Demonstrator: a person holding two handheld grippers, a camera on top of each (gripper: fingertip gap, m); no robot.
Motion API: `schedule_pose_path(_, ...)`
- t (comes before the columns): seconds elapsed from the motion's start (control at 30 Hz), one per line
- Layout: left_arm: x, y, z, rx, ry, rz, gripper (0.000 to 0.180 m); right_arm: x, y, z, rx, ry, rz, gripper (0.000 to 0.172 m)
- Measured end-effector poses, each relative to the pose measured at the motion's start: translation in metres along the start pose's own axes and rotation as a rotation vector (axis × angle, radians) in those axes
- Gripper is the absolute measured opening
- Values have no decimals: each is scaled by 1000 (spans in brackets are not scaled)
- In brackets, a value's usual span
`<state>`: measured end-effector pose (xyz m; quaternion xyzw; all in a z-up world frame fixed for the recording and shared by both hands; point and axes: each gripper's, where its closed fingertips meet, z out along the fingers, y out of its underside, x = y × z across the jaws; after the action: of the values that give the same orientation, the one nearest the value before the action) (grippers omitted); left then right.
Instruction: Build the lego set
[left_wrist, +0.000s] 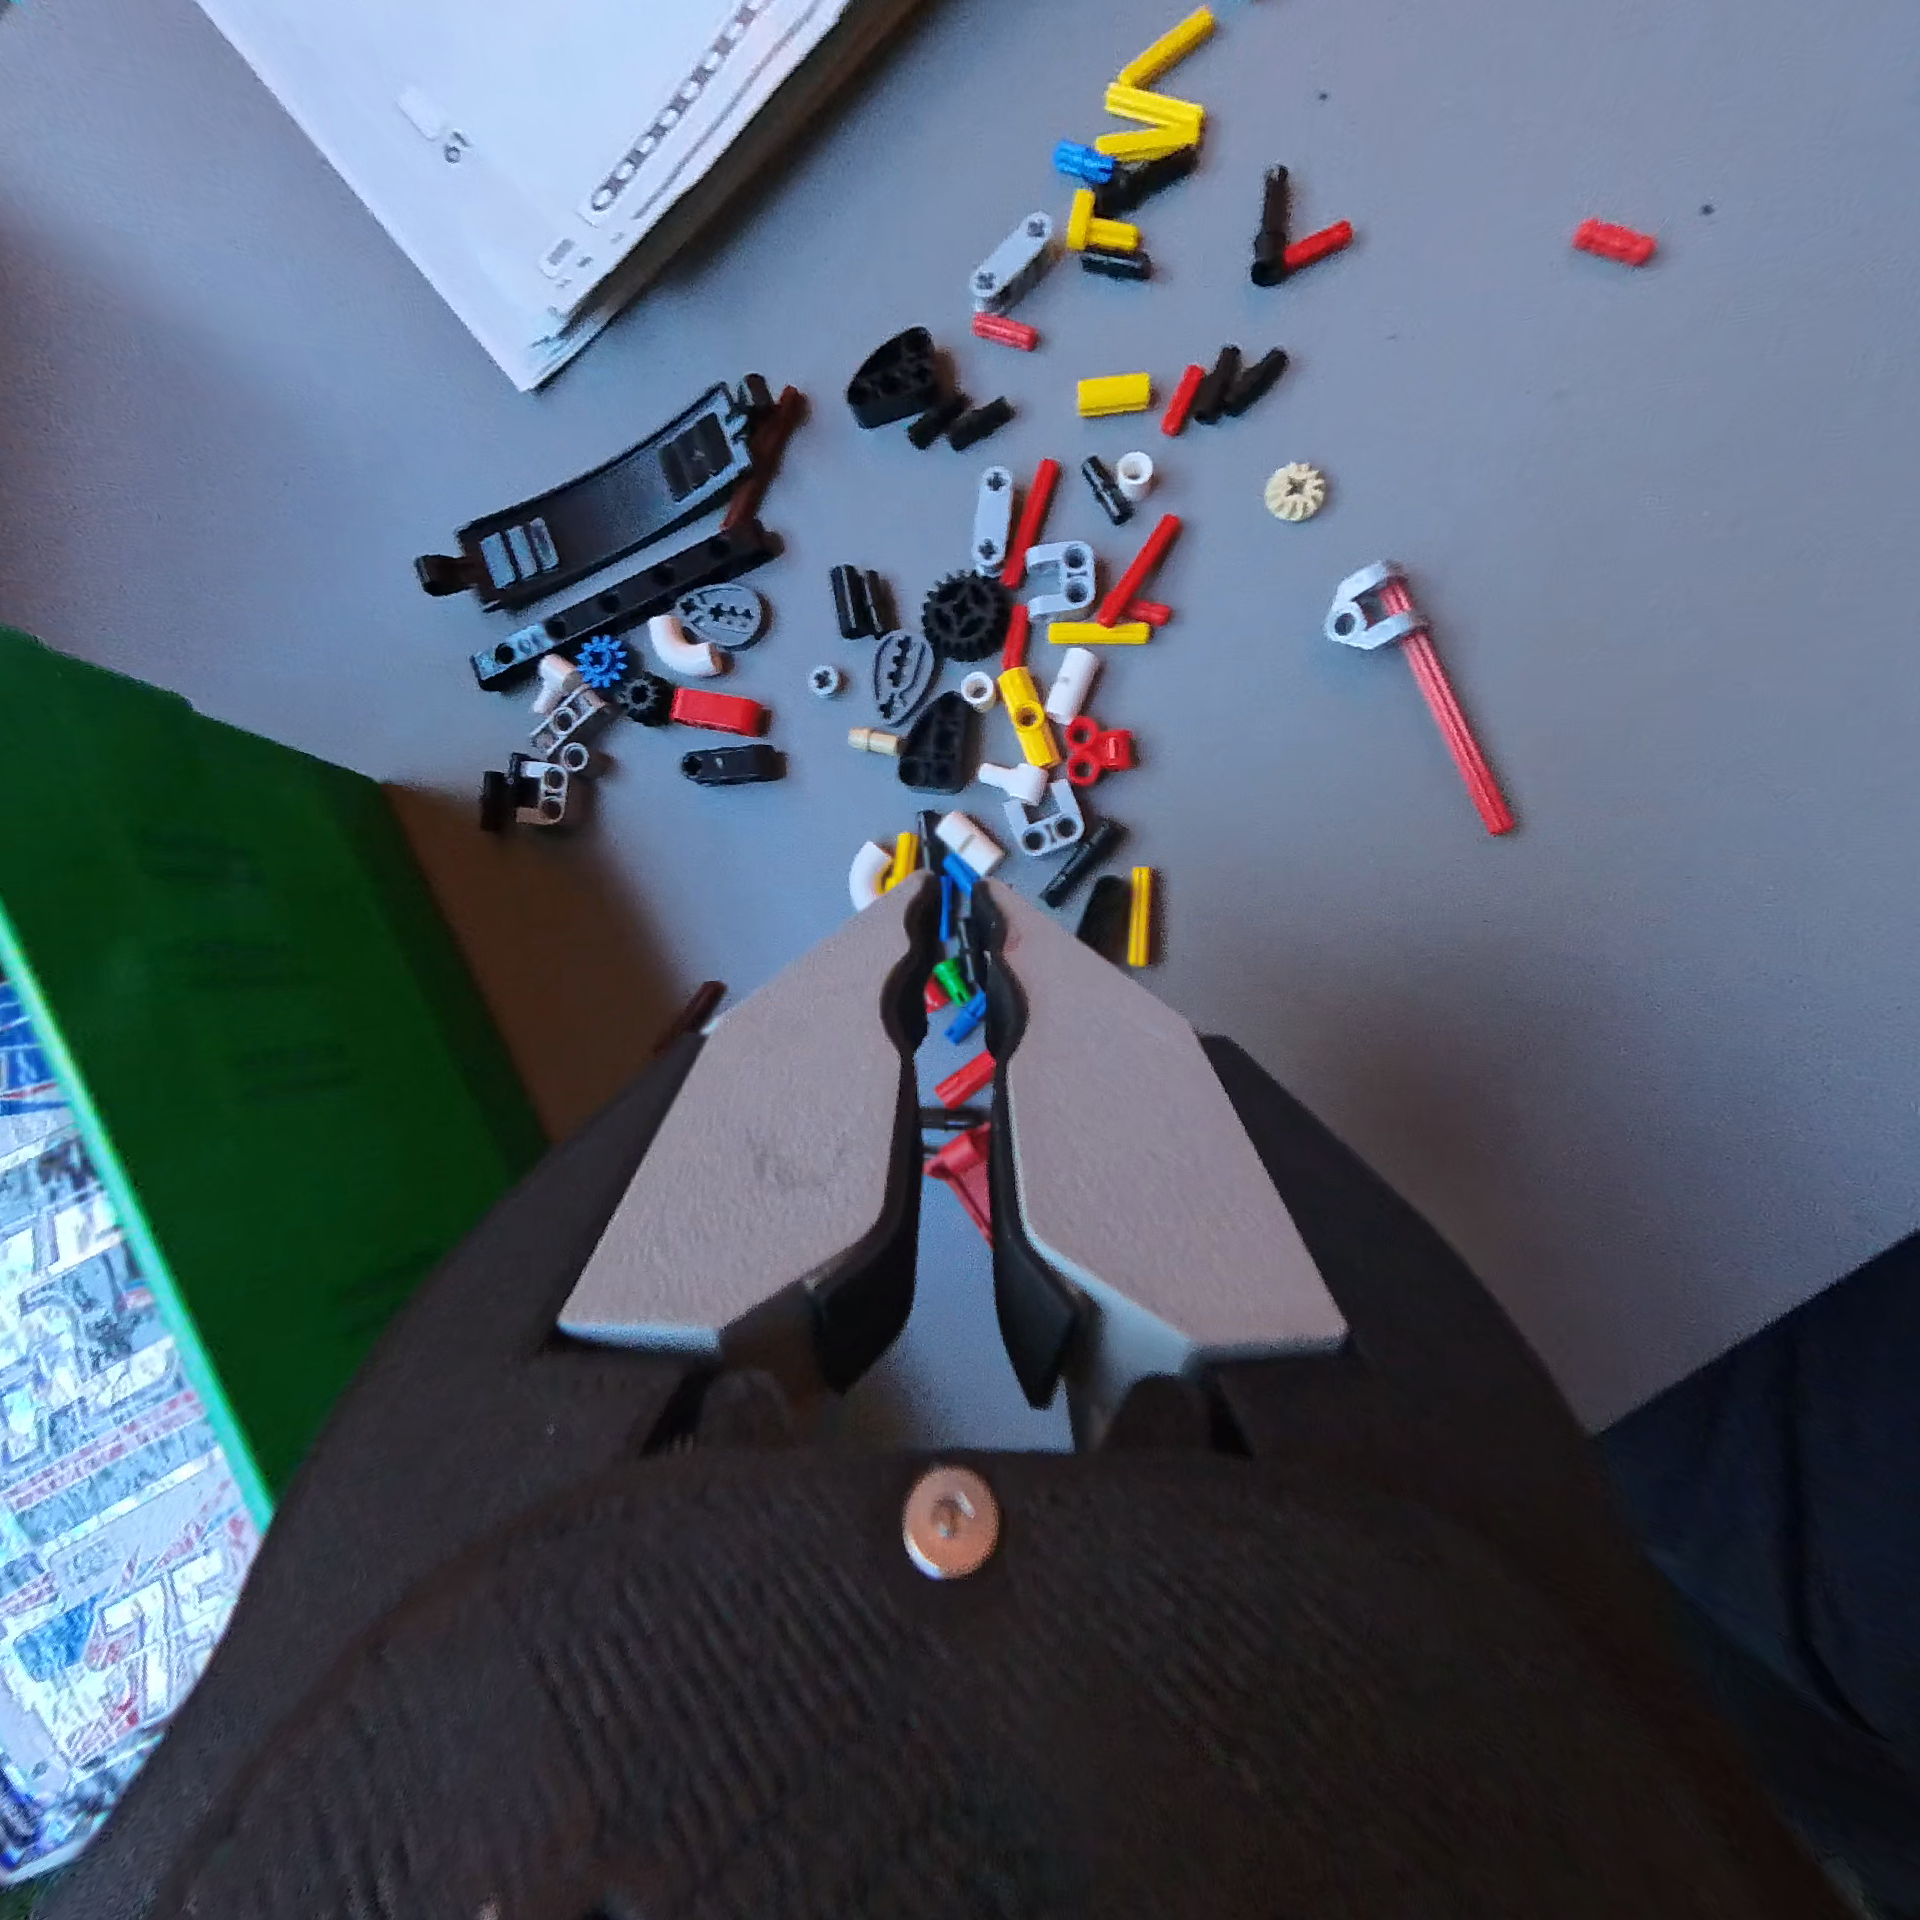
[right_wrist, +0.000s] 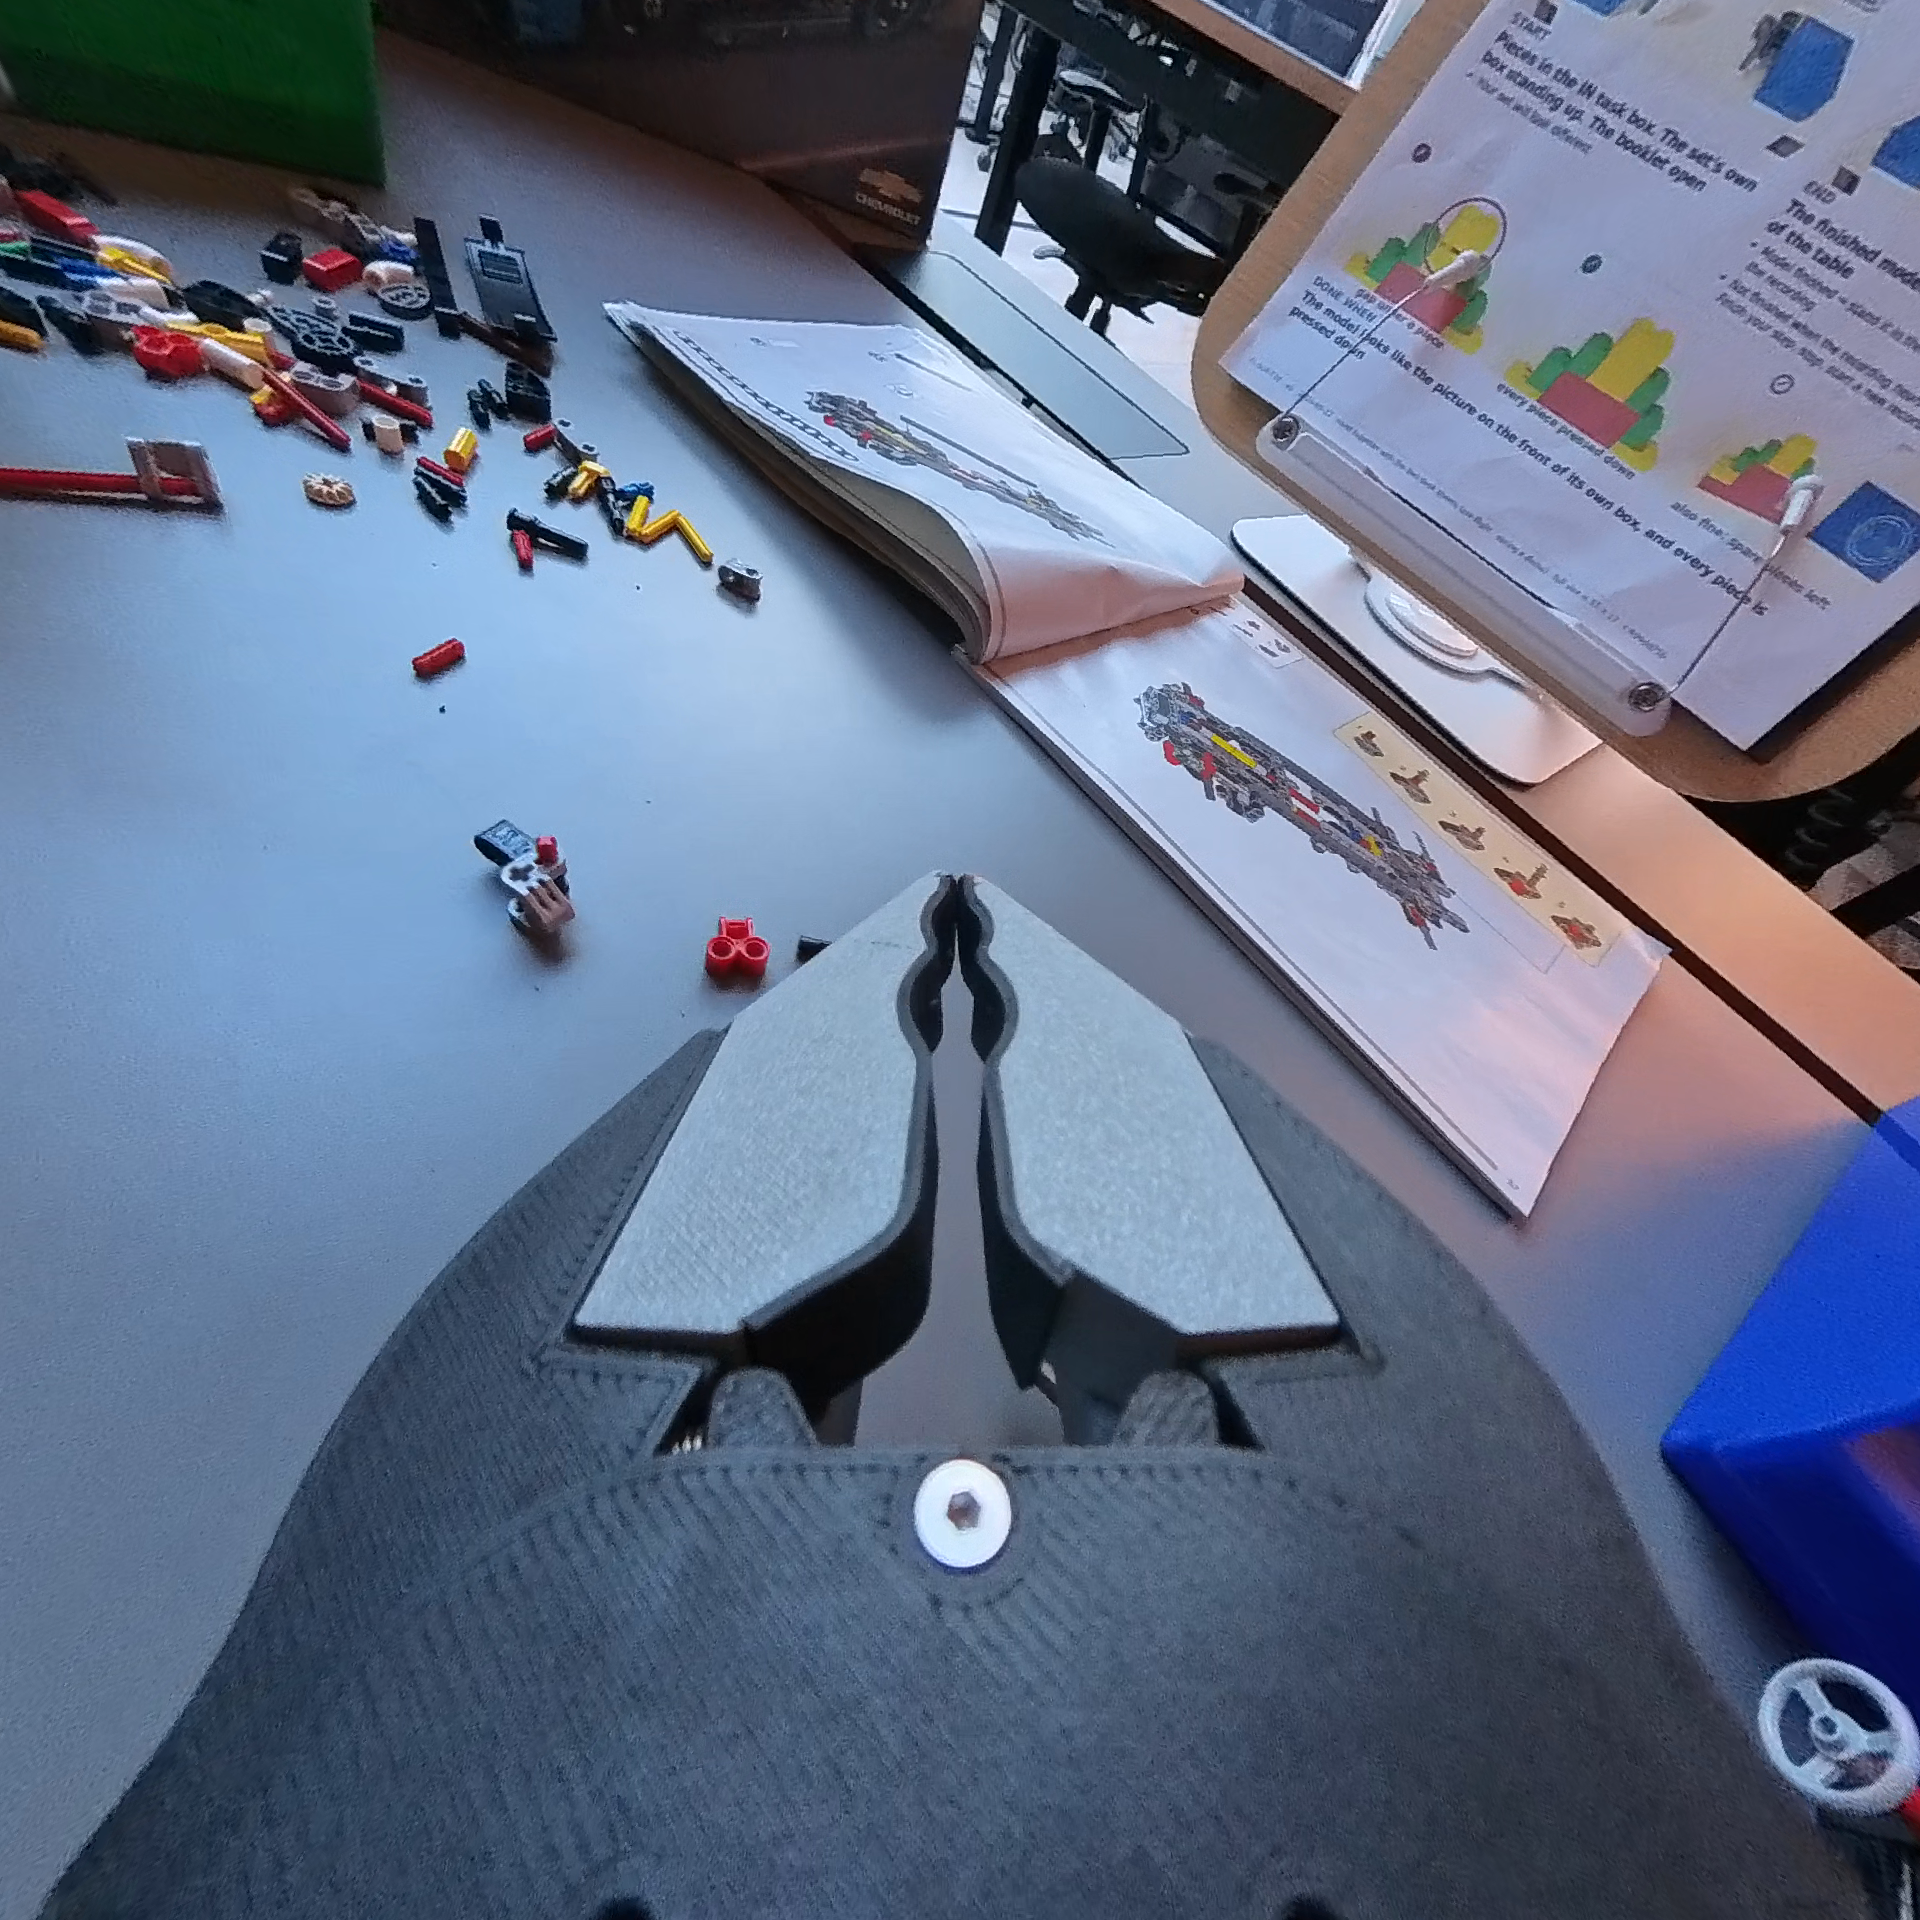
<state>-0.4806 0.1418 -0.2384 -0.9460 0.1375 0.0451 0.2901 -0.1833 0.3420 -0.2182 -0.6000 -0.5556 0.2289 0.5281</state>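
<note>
My left gripper (left_wrist: 956, 894) hovers over scattered small plastic building pieces (left_wrist: 966, 623) on the grey table (left_wrist: 1558, 1039), jaws nearly closed around a thin black pin with a blue end (left_wrist: 961, 883); can't tell if the pads press it. My right gripper (right_wrist: 956, 883) is clenched, bare, near a red double-ring connector (right_wrist: 736, 948), open instruction booklet (right_wrist: 1299, 831) to its right

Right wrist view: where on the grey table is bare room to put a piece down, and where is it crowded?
Bare grey table lies between the right gripper, the small red connector and the lone red pin. Another free strip runs from that pin to the open booklet. The far left is crowded with the scattered pieces.
</note>
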Motion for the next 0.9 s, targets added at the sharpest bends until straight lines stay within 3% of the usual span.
schedule_pose_path(0.9,-35,-1,-20,38,-82,-45,3,-2,4,4,-20,-12,-18,0)
